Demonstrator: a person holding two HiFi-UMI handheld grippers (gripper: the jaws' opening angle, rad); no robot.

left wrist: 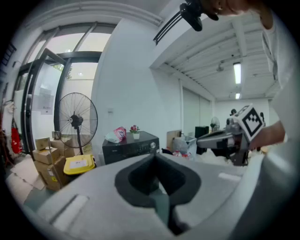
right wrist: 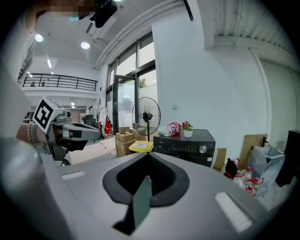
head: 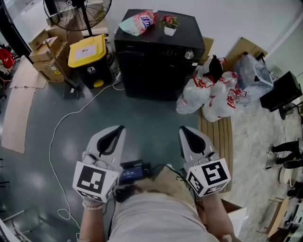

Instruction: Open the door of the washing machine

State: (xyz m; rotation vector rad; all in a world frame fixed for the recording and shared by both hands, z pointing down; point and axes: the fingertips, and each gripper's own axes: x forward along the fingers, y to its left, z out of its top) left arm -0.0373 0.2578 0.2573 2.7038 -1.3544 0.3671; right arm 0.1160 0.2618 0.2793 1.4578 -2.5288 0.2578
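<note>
The black washing machine stands against the far wall, its front closed; it also shows in the left gripper view and the right gripper view. A detergent bag and a small flower pot rest on its top. My left gripper and right gripper are held side by side close to my body, well short of the machine. Both are shut with nothing between the jaws.
A yellow-lidded bin and a standing fan are left of the machine, with cardboard boxes beyond. White plastic bags lie piled at its right on a wooden pallet. A white cable snakes across the grey floor.
</note>
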